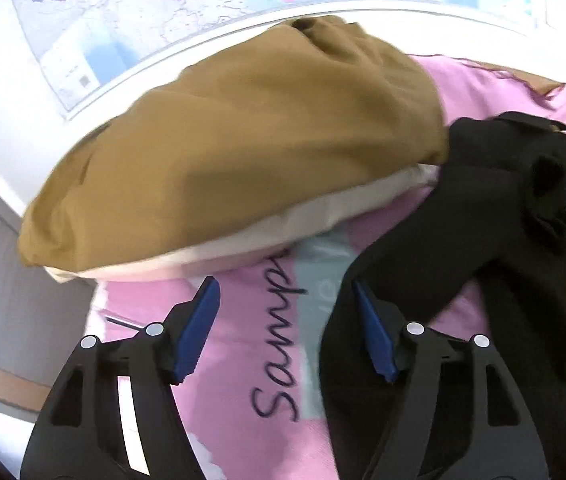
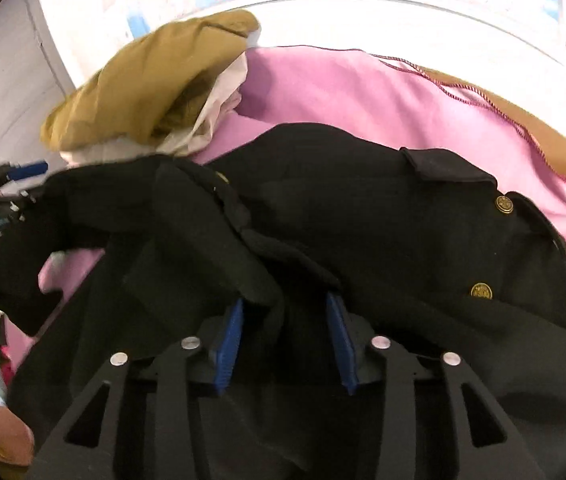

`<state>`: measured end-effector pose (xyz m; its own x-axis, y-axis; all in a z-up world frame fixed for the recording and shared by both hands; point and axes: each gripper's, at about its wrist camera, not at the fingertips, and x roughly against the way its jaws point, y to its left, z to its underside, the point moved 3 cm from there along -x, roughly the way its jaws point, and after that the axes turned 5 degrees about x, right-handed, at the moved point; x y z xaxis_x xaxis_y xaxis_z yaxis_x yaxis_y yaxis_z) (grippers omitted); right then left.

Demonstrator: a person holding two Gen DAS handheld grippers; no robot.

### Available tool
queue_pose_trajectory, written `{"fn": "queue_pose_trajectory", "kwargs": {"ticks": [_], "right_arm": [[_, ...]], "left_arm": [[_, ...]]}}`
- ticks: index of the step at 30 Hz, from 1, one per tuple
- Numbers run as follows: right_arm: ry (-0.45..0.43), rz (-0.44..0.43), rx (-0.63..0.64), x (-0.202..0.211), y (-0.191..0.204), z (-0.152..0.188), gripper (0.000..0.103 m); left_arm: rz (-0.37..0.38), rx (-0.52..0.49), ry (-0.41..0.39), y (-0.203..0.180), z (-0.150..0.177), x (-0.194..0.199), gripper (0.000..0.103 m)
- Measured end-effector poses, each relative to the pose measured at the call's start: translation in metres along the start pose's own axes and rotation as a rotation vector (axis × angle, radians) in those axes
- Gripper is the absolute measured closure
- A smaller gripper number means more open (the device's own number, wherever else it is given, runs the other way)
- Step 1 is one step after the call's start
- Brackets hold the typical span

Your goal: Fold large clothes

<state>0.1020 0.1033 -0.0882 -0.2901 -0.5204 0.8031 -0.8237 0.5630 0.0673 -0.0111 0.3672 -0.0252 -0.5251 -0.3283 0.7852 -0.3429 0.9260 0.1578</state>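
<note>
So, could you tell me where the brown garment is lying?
The brown garment lies at the far left of the pink sheet, atop white cloth, beside the black coat.

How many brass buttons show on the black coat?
2, both in the right wrist view on the coat: one below the collar flap, one lower down. Folds may hide more.

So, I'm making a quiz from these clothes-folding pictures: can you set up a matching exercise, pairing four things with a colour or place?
Things:
1. coat
2. sheet
3. brown garment
4. map

Descriptions:
A. pink, spread beneath the clothes
B. on the wall behind
C. black with gold buttons
D. lying on a white cloth

Pairs: 1-C, 2-A, 3-D, 4-B
</note>
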Motion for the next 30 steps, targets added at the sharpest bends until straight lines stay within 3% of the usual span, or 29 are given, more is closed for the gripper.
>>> {"fn": "queue_pose_trajectory", "kwargs": {"ticks": [3, 5, 10, 15, 17, 21, 23, 26, 27, 28, 29, 30], "right_arm": [[-0.041, -0.031, -0.039, 0.020, 0.003, 0.006, 0.038], [-0.083, -0.025, -0.035, 0.043, 0.009, 0.012, 0.037], [-0.147, -0.114, 0.066, 0.089, 0.049, 0.038, 0.030], [-0.111, -0.258, 0.259, 0.107, 0.127, 0.083, 0.027], [-0.093, -0.273, 0.314, 0.108, 0.146, 0.096, 0.024], [-0.067, -0.267, 0.406, 0.099, 0.183, 0.119, 0.022], [-0.063, -0.204, 0.431, 0.091, 0.189, 0.125, 0.022], [-0.059, -0.074, 0.460, 0.075, 0.191, 0.135, 0.024], [-0.056, -0.048, 0.449, 0.071, 0.189, 0.136, 0.031], [-0.054, -0.042, 0.428, 0.068, 0.186, 0.137, 0.037], [-0.052, -0.042, 0.402, 0.066, 0.183, 0.135, 0.046], [-0.053, -0.046, 0.376, 0.066, 0.179, 0.134, 0.062]], "left_arm": [[0.117, 0.037, -0.060, 0.005, 0.012, 0.022, 0.032], [0.152, 0.054, -0.109, 0.012, 0.019, 0.037, 0.031], [0.351, 0.013, -0.230, 0.004, 0.051, 0.093, 0.023], [0.496, -0.102, -0.256, -0.037, 0.093, 0.118, 0.023], [0.544, -0.145, -0.239, -0.051, 0.112, 0.123, 0.023], [0.588, -0.239, -0.203, -0.074, 0.151, 0.130, 0.023], [0.614, -0.270, -0.172, -0.084, 0.168, 0.126, 0.023], [0.589, -0.280, -0.114, -0.095, 0.179, 0.107, 0.024], [0.573, -0.275, -0.090, -0.100, 0.181, 0.096, 0.036], [0.565, -0.259, -0.070, -0.102, 0.180, 0.086, 0.054], [0.577, -0.226, -0.031, -0.104, 0.178, 0.073, 0.063], [0.591, -0.205, -0.009, -0.104, 0.176, 0.067, 0.081]]}}
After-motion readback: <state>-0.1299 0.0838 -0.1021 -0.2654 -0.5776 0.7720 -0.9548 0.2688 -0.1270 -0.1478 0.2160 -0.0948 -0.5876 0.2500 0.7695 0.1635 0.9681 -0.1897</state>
